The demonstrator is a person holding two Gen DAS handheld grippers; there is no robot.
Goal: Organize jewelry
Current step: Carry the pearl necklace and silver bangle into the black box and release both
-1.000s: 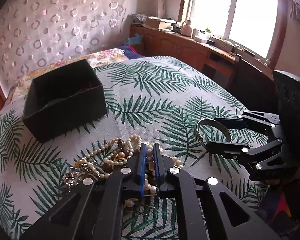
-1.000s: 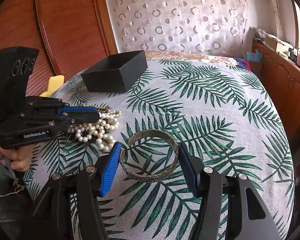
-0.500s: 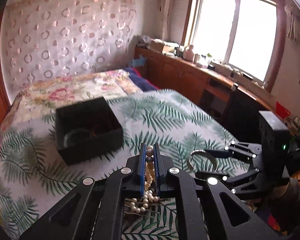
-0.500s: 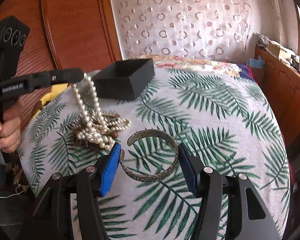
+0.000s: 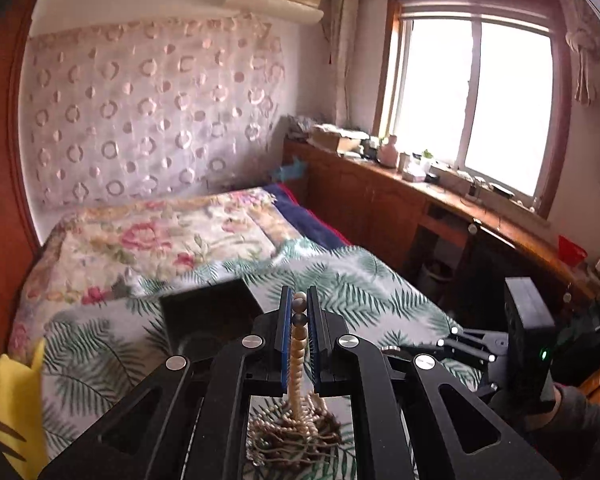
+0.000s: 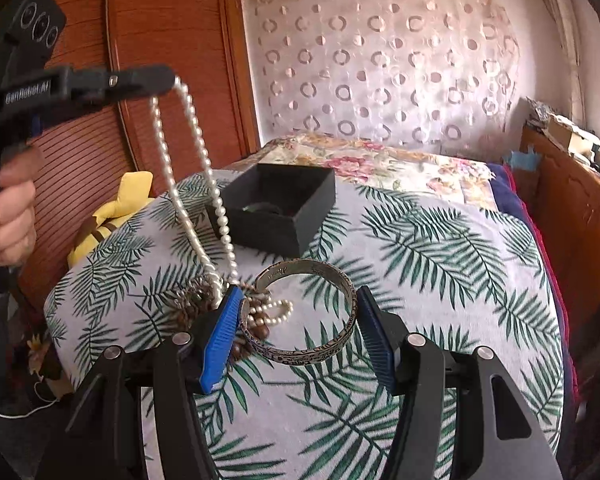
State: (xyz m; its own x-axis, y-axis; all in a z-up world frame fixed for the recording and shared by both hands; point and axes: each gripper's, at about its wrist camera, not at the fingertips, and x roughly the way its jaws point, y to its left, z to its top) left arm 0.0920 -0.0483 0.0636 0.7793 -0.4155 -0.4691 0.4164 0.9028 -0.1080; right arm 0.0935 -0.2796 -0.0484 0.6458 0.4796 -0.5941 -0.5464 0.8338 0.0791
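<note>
My left gripper [image 5: 299,312] is shut on a white pearl necklace [image 5: 296,356] and holds it high; the strand [image 6: 188,168] hangs down to a tangled jewelry pile [image 6: 204,300] on the palm-leaf cloth. My right gripper [image 6: 296,320] is shut on a silver cuff bracelet [image 6: 300,312], held between the blue pads just above the cloth. A black open box [image 6: 278,208] sits beyond the pile with something round inside; it also shows in the left wrist view [image 5: 208,316].
The palm-leaf cloth [image 6: 440,280] covers a rounded surface on a floral bed [image 5: 160,236]. A yellow plush toy [image 6: 116,208] lies at the left edge. A wooden counter [image 5: 440,208] with clutter runs under the window on the right.
My left gripper has risen well above the cloth, drawing the pearl necklace up out of the pile into a long hanging loop. My right gripper has stayed on the cuff bracelet, lifted slightly.
</note>
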